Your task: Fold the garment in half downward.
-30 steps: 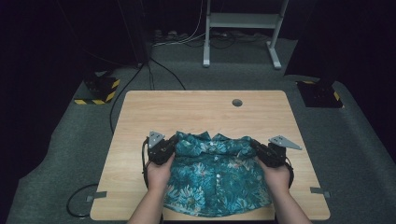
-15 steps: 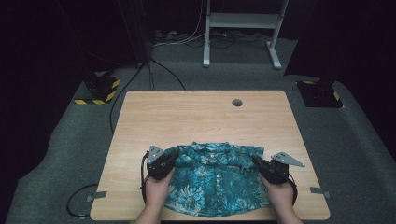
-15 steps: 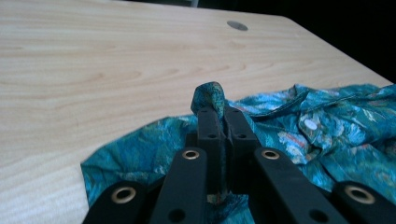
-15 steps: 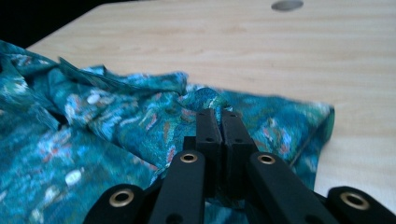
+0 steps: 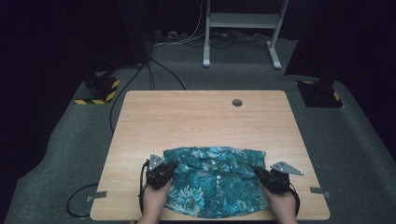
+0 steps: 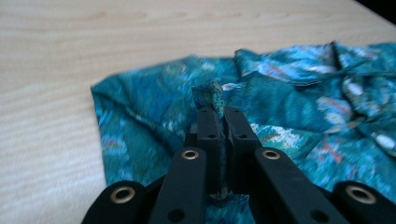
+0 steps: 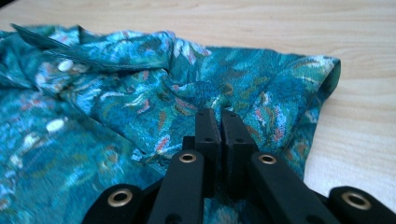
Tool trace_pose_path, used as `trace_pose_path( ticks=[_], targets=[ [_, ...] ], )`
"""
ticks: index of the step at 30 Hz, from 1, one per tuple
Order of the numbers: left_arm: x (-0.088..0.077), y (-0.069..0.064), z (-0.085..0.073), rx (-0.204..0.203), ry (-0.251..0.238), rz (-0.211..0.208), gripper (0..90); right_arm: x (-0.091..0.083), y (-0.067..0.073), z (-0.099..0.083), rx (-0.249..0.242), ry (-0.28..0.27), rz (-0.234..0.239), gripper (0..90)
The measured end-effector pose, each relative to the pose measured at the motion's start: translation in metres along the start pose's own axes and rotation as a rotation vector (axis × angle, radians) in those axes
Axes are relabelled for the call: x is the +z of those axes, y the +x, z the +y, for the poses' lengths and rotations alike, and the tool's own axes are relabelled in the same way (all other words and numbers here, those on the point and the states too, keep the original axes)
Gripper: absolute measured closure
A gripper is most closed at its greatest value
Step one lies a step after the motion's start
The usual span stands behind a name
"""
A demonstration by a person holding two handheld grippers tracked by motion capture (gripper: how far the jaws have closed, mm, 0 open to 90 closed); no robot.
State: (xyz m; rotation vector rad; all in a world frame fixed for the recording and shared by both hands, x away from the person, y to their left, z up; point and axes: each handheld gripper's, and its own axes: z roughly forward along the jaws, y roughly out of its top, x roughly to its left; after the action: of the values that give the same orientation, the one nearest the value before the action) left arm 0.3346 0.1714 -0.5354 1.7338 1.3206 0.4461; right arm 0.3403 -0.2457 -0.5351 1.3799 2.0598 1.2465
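Note:
A teal floral shirt (image 5: pixel 212 179) with white buttons lies folded on the near half of the wooden table (image 5: pixel 201 121). My left gripper (image 5: pixel 169 169) is shut on a pinch of the shirt's left edge; in the left gripper view a tuft of the shirt (image 6: pixel 210 93) sticks up between the closed jaws of that gripper (image 6: pixel 219 112). At the shirt's right side my right gripper (image 5: pixel 259 171) is shut on the fabric. The right gripper view shows its jaws (image 7: pixel 219 114) pressed together with the shirt (image 7: pixel 140 93) bunched around their tips. A hand holds each gripper near the table's front edge.
A small round hole (image 5: pixel 237 102) sits in the table's far right part. Black cables (image 5: pixel 140 79) run over the grey floor at the left. A white metal stand (image 5: pixel 243 28) is beyond the table. Yellow-black striped blocks (image 5: pixel 98 91) lie on the floor left.
Both grippers have come toward the near edge and lower, drawing the shirt's top part down with them. The shirt now lies flatter and nearer the front edge.

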Motion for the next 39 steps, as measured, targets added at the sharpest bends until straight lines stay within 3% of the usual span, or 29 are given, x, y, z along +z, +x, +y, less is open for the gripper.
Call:
trace_pose_path(
  ticks=[11, 16, 18, 20, 29, 34, 39],
  targets=[
    [0.002, -0.006, -0.006, 0.11, 0.09, 0.036, 85.8, -0.001, 0.003, -0.008, -0.071, 0.085, -0.022, 85.4],
    [0.002, -0.015, -0.005, 0.215, 0.125, 0.087, 85.5, -0.002, 0.007, -0.006, -0.111, 0.123, -0.034, 84.1],
    [0.003, -0.015, -0.004, 0.213, 0.128, 0.088, 85.6, -0.002, 0.008, -0.005, -0.12, 0.136, -0.037, 83.8],
    [0.004, -0.012, -0.003, 0.183, 0.123, 0.074, 85.7, -0.001, 0.007, -0.005, -0.118, 0.136, -0.036, 84.1],
    [0.013, -0.008, 0.004, 0.16, 0.123, 0.067, 85.3, 0.01, -0.002, 0.004, -0.11, 0.136, -0.042, 84.1],
    [0.026, -0.001, 0.014, 0.127, 0.119, 0.059, 85.0, 0.019, -0.01, 0.012, -0.103, 0.136, -0.042, 84.0],
    [0.04, 0.002, 0.026, 0.123, 0.13, 0.065, 85.1, 0.028, -0.018, 0.021, -0.087, 0.145, -0.037, 84.0]
  ],
)
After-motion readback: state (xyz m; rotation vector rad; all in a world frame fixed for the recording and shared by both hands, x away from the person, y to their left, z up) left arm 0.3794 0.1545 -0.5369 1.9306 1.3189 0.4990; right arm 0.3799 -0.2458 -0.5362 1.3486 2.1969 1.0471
